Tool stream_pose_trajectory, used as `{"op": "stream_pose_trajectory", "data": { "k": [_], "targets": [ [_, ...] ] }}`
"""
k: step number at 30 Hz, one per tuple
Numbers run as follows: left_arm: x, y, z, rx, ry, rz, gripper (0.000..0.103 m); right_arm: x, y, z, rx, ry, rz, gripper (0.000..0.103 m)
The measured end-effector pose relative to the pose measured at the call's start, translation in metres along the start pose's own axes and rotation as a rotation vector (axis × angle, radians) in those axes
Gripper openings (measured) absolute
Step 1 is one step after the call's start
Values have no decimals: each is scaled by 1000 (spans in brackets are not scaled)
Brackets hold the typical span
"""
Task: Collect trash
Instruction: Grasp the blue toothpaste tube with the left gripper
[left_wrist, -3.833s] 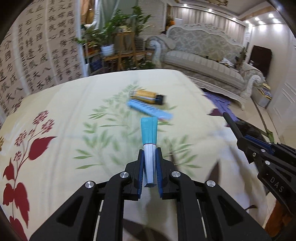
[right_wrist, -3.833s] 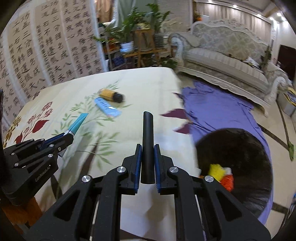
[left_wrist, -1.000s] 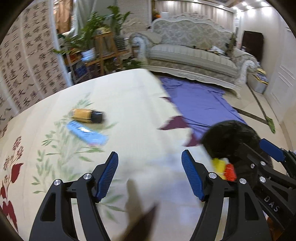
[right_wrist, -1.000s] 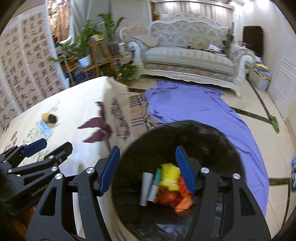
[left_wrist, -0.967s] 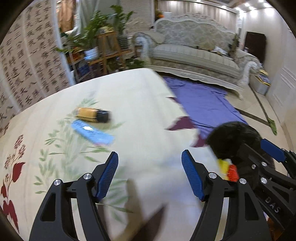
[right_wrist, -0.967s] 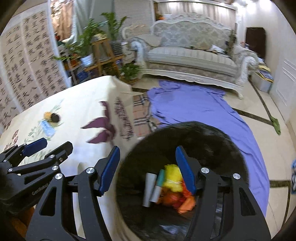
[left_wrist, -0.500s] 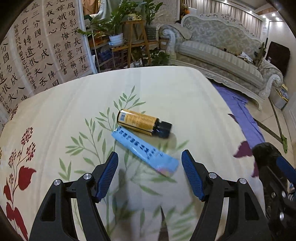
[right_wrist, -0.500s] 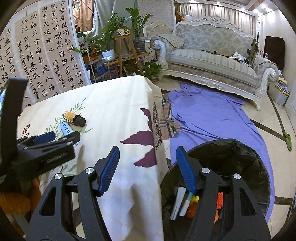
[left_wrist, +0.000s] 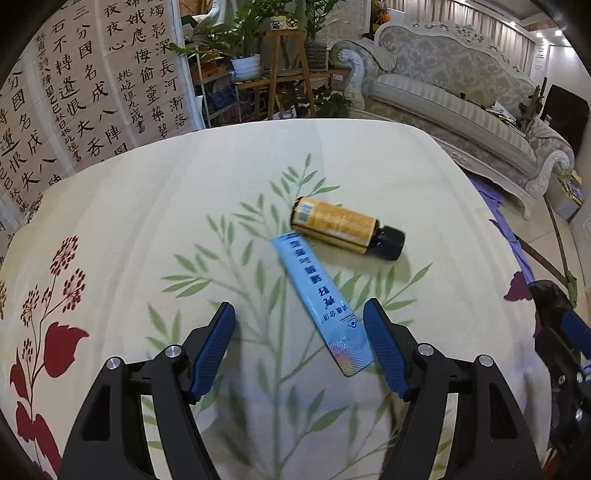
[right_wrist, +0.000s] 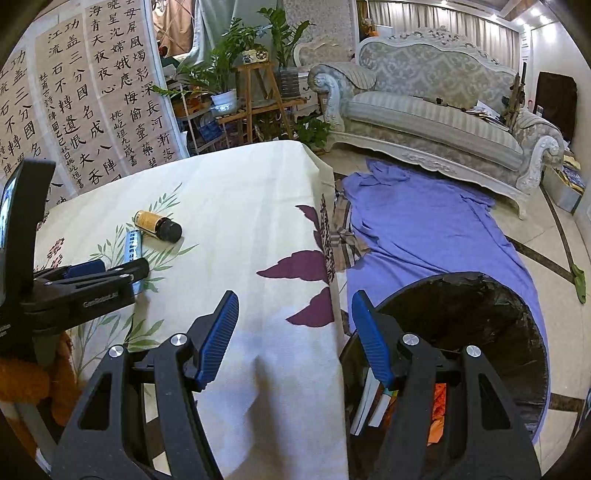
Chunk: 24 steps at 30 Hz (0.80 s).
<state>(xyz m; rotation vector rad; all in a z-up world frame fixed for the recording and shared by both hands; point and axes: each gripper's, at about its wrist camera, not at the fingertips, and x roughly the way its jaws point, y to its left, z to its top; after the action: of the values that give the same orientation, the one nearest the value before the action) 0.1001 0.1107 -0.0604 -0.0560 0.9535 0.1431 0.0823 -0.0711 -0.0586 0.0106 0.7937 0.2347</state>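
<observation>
Blue sachet lies flat on the floral tablecloth, touching a yellow bottle, between the left gripper's empty, spread jaws; closing carelessly could pinch cloth or nudge the bottle rolling; right gripper hangs released.

on the bench there are two bits of trash: one yellow-labelled bottle with a black cap, lying on its side, and one light blue packet just beside it. one flowered cloth covers the bench. two grippers show up, the left gripper and the right gripper, each with two blue-padded fingers. one black trash bin sits on the floor, with a few items inside, too hidden to count properly. also one purple sheet on the floor, one sofa, and several potted plants at the back, number hard to tell.
</observation>
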Motion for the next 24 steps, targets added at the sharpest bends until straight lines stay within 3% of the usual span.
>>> {"op": "stream_pose_trajectory", "data": {
  "k": [9, 16, 24],
  "targets": [
    [2, -3, 8, 11, -5, -33, 62, 1, 6, -1, -9, 4, 0, 62],
    [0, 9, 6, 30, -32, -16, 29, 4, 11, -2, -19, 9, 8, 62],
    [2, 12, 8, 46, -41, -21, 25, 7, 14, -1, -29, 13, 13, 62]
  ]
}}
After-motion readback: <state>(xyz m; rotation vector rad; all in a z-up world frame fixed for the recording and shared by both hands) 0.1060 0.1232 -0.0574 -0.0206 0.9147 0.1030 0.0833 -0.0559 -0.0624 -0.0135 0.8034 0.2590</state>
